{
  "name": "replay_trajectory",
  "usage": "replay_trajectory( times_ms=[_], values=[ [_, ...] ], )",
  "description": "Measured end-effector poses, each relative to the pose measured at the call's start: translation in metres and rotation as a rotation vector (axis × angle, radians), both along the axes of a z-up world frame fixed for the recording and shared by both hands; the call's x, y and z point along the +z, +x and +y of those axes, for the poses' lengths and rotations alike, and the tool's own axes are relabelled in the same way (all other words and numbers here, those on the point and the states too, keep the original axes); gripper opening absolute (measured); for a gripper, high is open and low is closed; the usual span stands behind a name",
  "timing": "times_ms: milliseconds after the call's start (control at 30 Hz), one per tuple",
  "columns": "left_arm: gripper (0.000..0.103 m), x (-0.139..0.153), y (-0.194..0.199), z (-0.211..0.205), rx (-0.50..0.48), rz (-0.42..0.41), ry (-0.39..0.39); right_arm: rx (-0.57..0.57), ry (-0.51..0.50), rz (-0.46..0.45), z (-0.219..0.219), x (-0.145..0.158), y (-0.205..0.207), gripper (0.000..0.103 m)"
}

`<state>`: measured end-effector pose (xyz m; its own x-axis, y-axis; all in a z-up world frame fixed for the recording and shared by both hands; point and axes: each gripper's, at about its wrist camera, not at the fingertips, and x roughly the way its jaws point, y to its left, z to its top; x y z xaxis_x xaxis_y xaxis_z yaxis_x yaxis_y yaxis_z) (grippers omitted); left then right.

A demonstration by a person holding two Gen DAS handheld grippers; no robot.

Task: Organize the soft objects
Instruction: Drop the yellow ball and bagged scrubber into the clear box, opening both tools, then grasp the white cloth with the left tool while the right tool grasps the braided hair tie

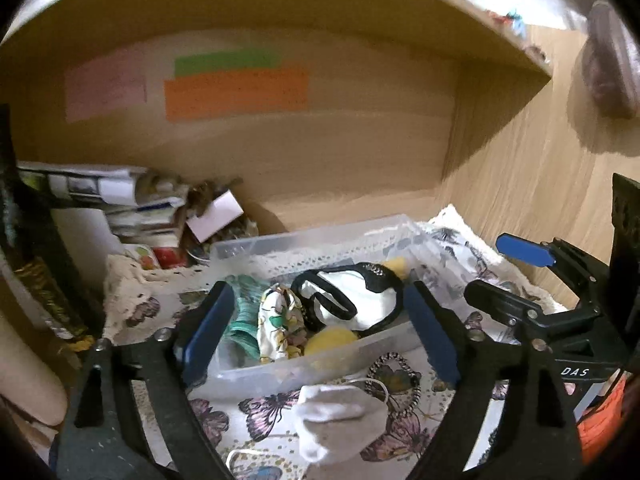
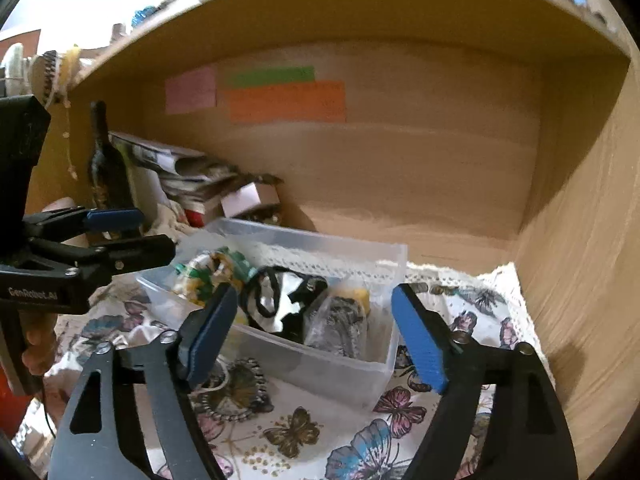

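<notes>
A clear plastic bin (image 1: 280, 364) (image 2: 320, 364) stands on a butterfly-print cloth (image 1: 224, 416) (image 2: 304, 436) inside a wooden shelf. It holds a black-and-white cloth (image 1: 356, 300) (image 2: 280, 300), a floral scrunchie (image 1: 276, 324), a teal scrunchie (image 1: 242, 312), and a yellow sponge (image 1: 330, 342). A white face mask (image 1: 336, 412) and a beaded hair tie (image 1: 394, 380) (image 2: 236, 392) lie on the cloth in front of the bin. My left gripper (image 1: 316, 332) is open, its jaws either side of the bin's front. My right gripper (image 2: 316, 334) is open and empty before the bin.
Stacked papers and small boxes (image 1: 152, 204) (image 2: 192, 176) crowd the back left corner beside a dark bottle (image 2: 104, 164). Coloured paper notes (image 1: 236, 88) are stuck on the back panel. The shelf's right wall (image 2: 580, 260) is close.
</notes>
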<state>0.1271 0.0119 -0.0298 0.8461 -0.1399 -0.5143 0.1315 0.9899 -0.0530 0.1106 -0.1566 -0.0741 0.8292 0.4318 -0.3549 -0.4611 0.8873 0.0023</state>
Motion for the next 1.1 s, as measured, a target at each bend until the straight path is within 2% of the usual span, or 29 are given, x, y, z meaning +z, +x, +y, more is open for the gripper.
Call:
replay_trajectory(
  times_ms=[100,267,433,633,667,733,800,900,1000,1033,1100],
  values=[
    [0.101,0.004,-0.014,0.001,0.014,-0.024,0.016,0.02,-0.003,-0.016,0.001,0.002,-0.01,0.082],
    [0.103,-0.009,-0.027,0.005,0.028,0.013,0.037,0.082,-0.015,0.019,0.008,-0.007,-0.018,0.082],
    [0.103,-0.033,-0.03,0.011,0.036,0.093,0.026,0.133,-0.054,0.106,0.021,-0.034,-0.016,0.082],
    [0.103,-0.07,-0.027,0.015,0.019,0.203,0.009,0.174,-0.07,0.256,0.031,-0.069,-0.004,0.082],
    [0.103,-0.075,-0.026,0.014,0.011,0.217,0.006,0.187,-0.094,0.299,0.032,-0.073,-0.002,0.082],
    [0.103,-0.082,-0.026,0.013,0.001,0.238,0.003,0.191,-0.116,0.326,0.037,-0.08,0.001,0.081],
    [0.103,-0.086,-0.027,0.013,-0.012,0.247,-0.014,0.198,-0.155,0.346,0.044,-0.086,0.004,0.076],
    [0.103,-0.092,-0.025,0.013,-0.029,0.272,-0.046,0.213,-0.194,0.38,0.053,-0.092,0.008,0.063],
    [0.103,-0.095,-0.022,0.01,-0.035,0.279,-0.043,0.211,-0.212,0.379,0.058,-0.092,0.013,0.052],
    [0.103,-0.095,-0.021,0.01,-0.044,0.28,-0.048,0.211,-0.212,0.379,0.058,-0.092,0.014,0.044],
    [0.101,-0.095,-0.018,0.01,-0.056,0.276,-0.053,0.212,-0.201,0.377,0.058,-0.092,0.016,0.037]
  ],
)
